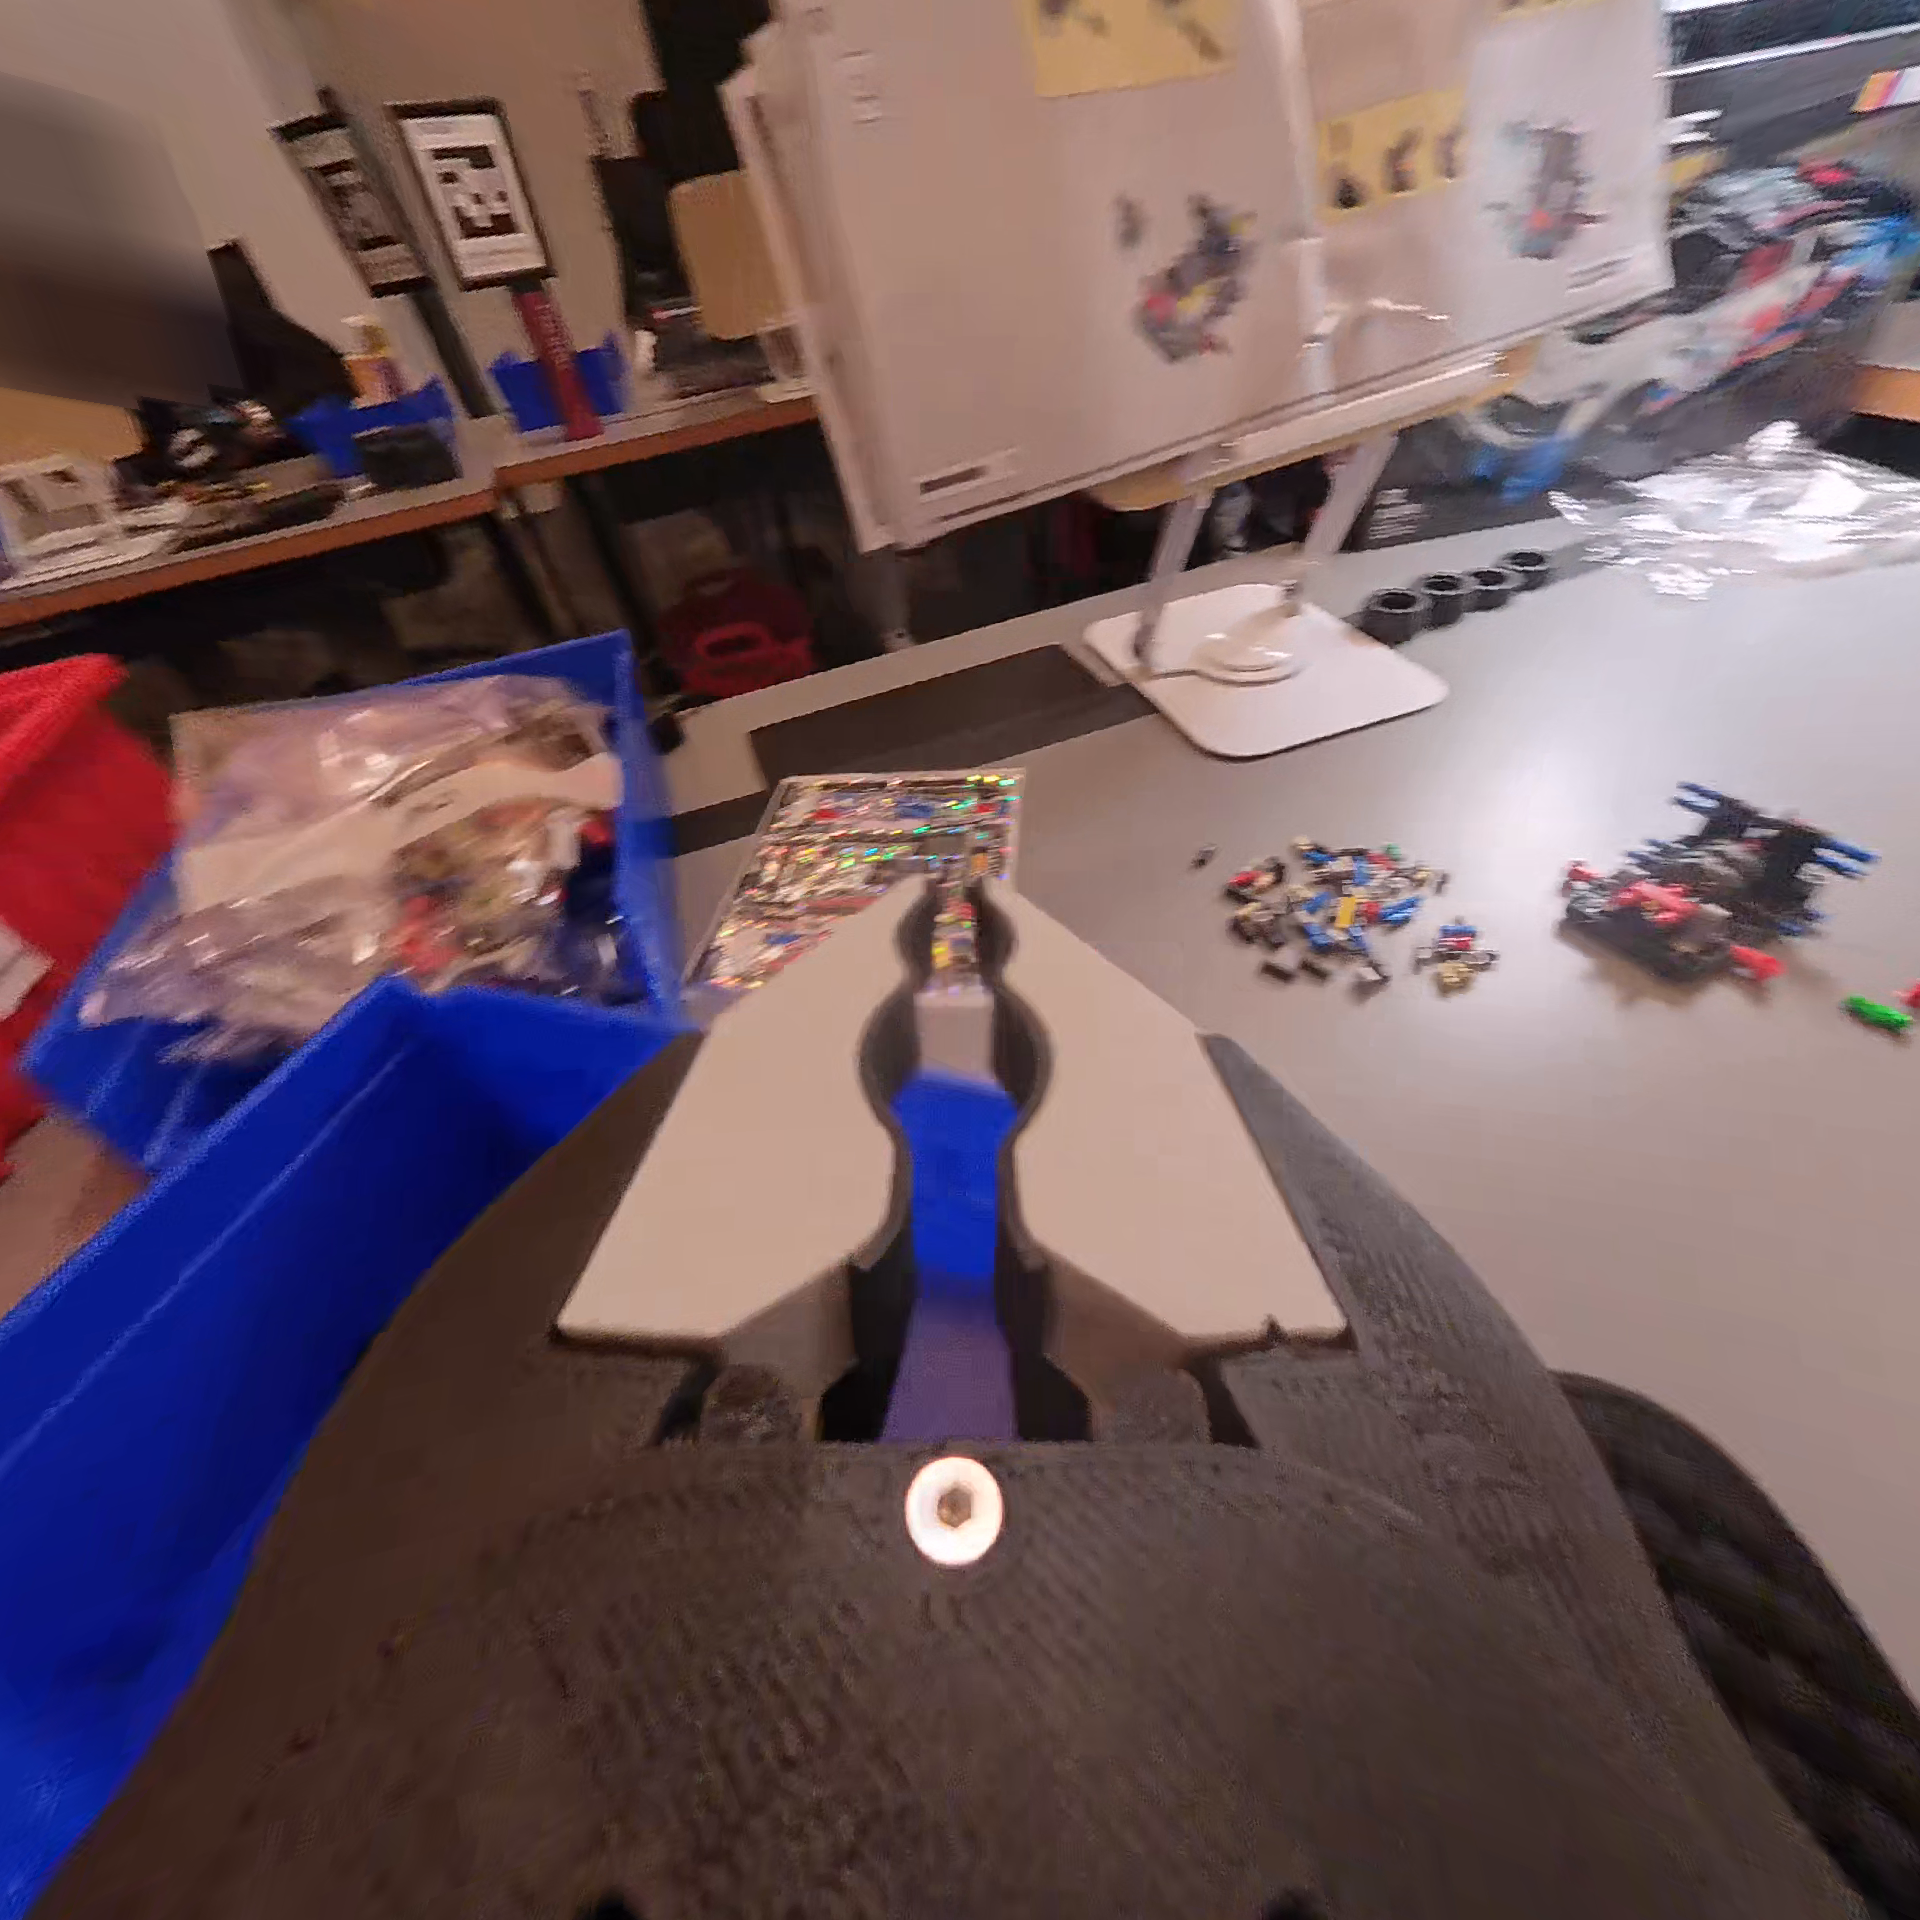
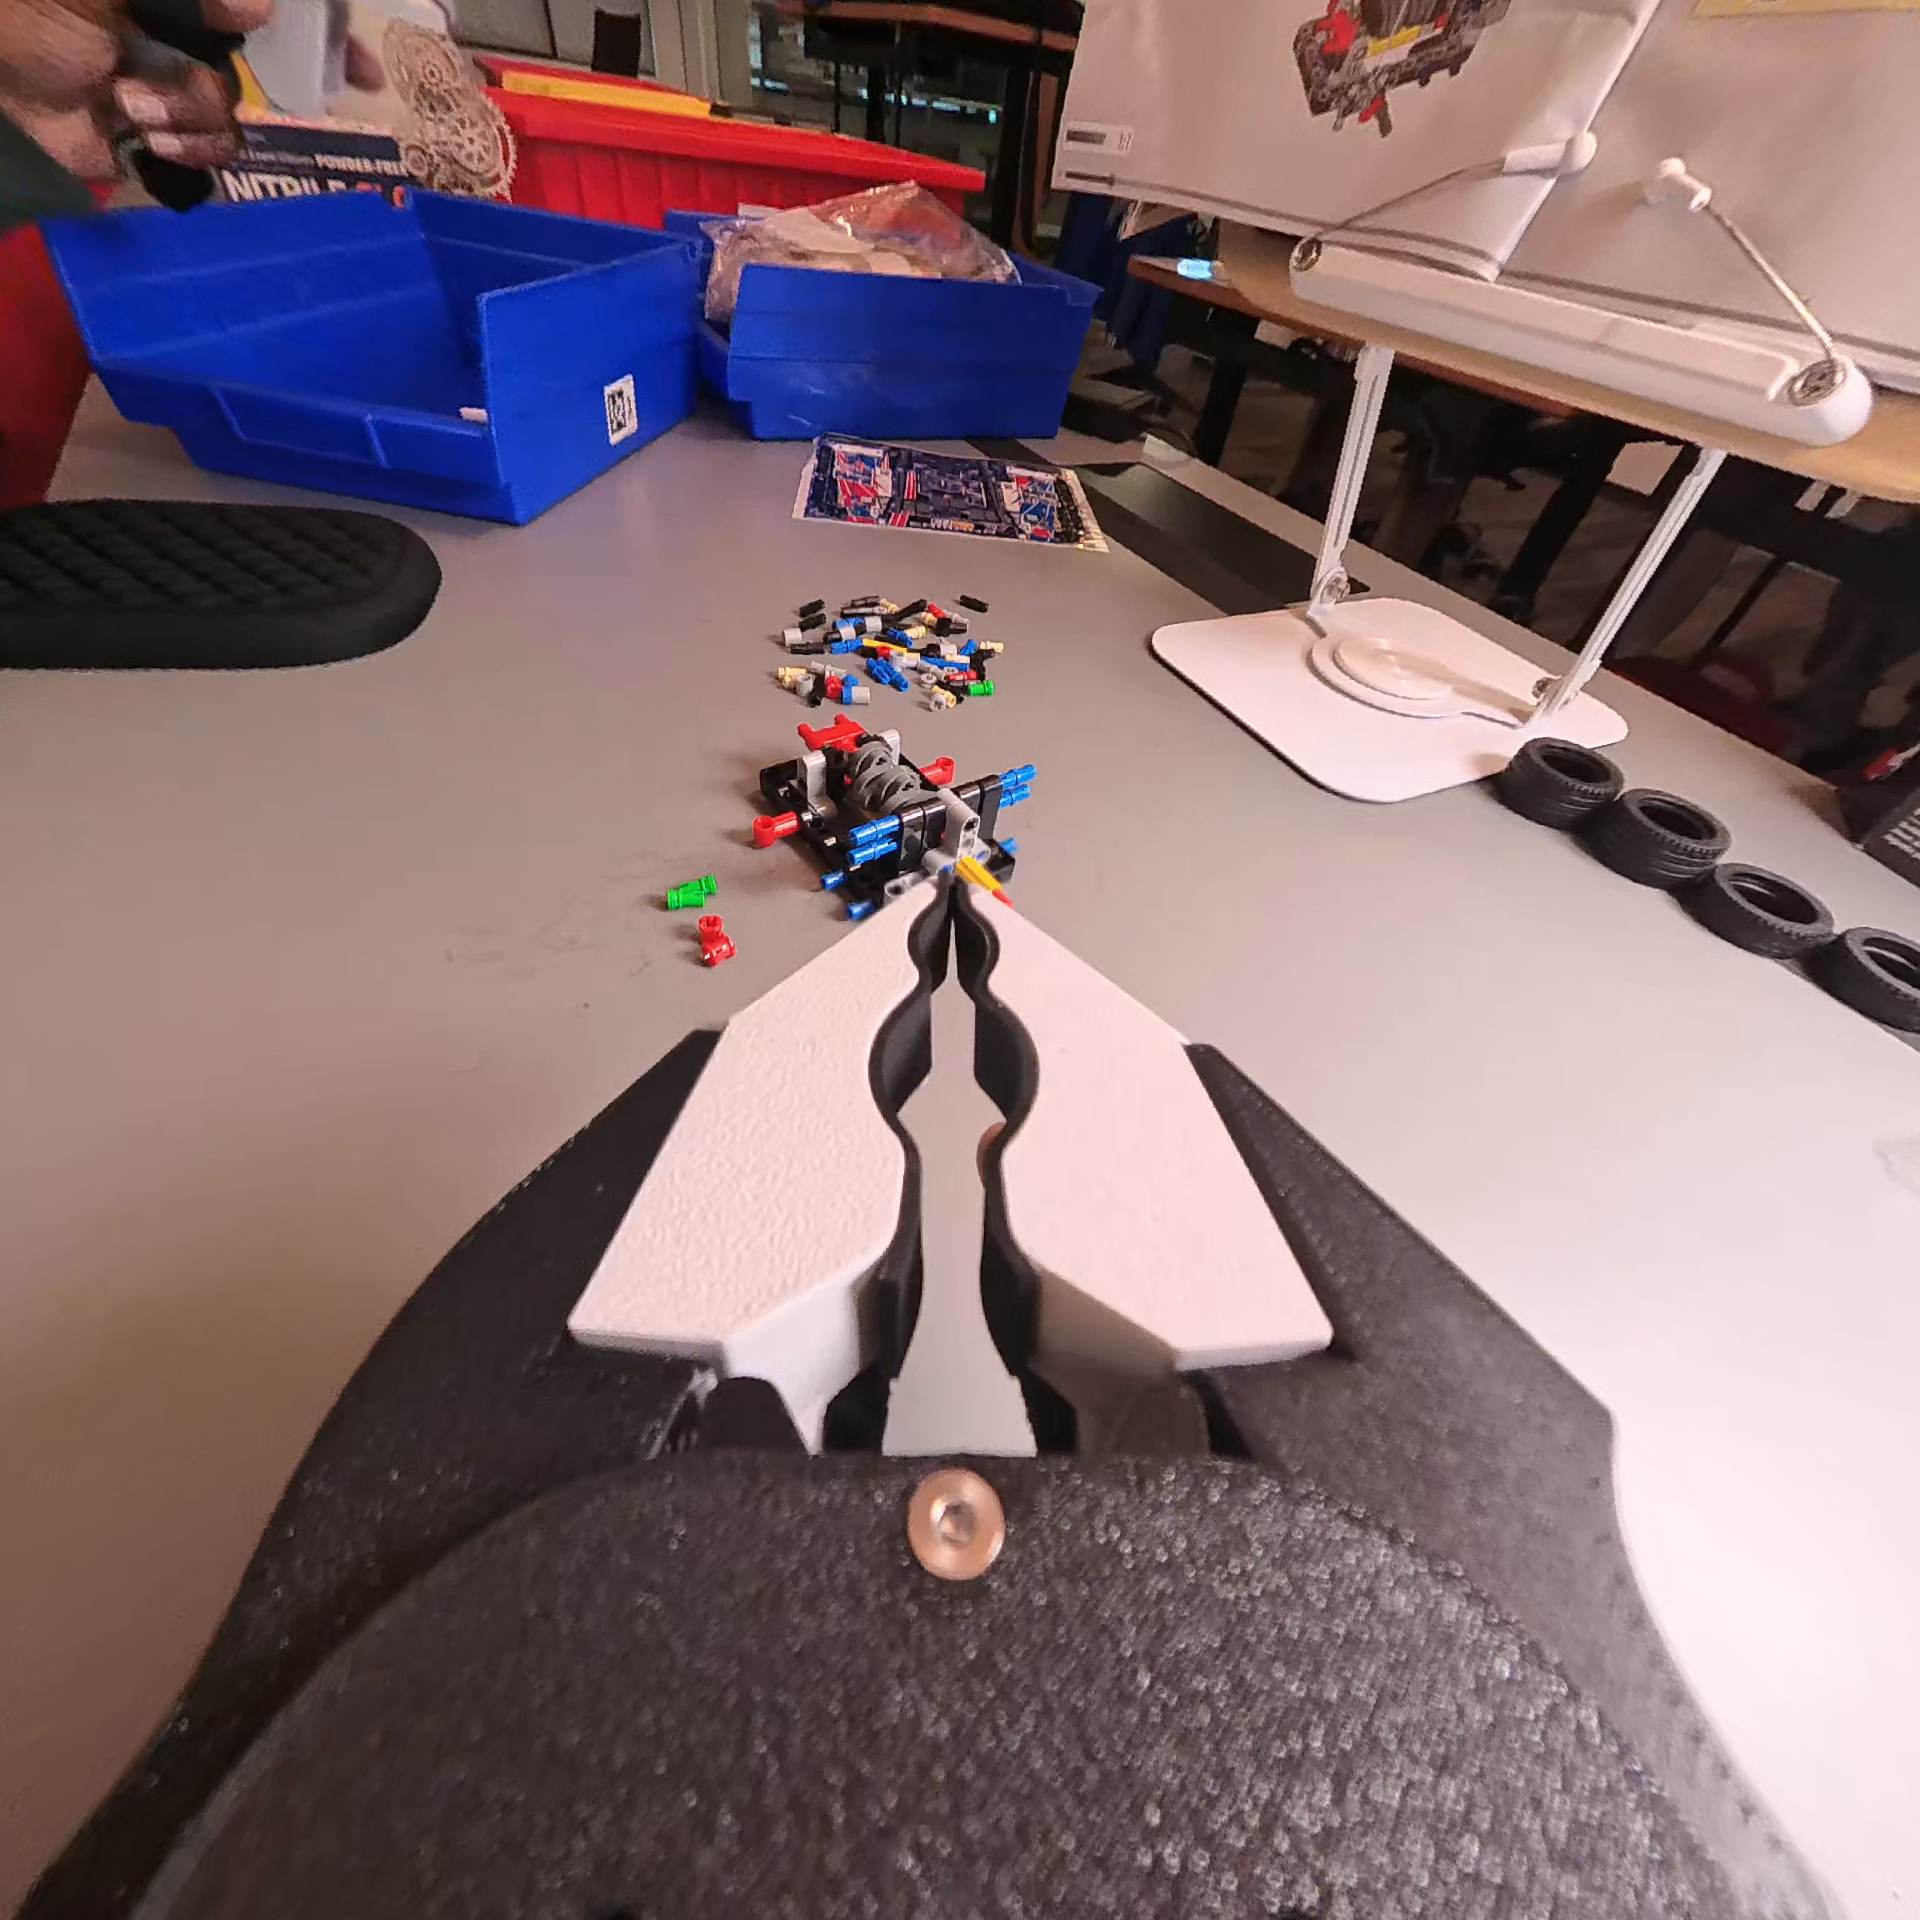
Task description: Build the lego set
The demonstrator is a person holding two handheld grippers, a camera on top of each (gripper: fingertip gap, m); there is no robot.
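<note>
A partly built black Lego assembly [image 2: 883, 805] with blue and red pins and a grey gear stands on the grey table [image 2: 416, 935]. My right gripper [image 2: 949, 899] is shut, its tips right at the assembly's near edge by a yellow piece; whether it pinches anything I cannot tell. A pile of small loose pieces [image 2: 894, 649] lies behind the assembly. A green piece [image 2: 691, 891] and a red piece [image 2: 715, 940] lie to its left. My left gripper [image 1: 956, 904] is in the air with a narrow gap and empty, above a sticker sheet [image 1: 862, 862]. The assembly [image 1: 1714, 894] and pile [image 1: 1340, 914] are to its right.
Blue bins [image 2: 343, 343] stand at the table's left; one [image 1: 395, 831] holds plastic bags. A white stand [image 2: 1382, 675] holds the instruction pages. Several black tyres [image 2: 1662, 831] line the right. A black pad [image 2: 197, 577] lies front left. A person's hand [image 2: 135, 94] is far left. There is about 45 cm between the tips of the two grippers. About 12 cm separates my right fingertips from the red piece [image 2: 715, 940].
</note>
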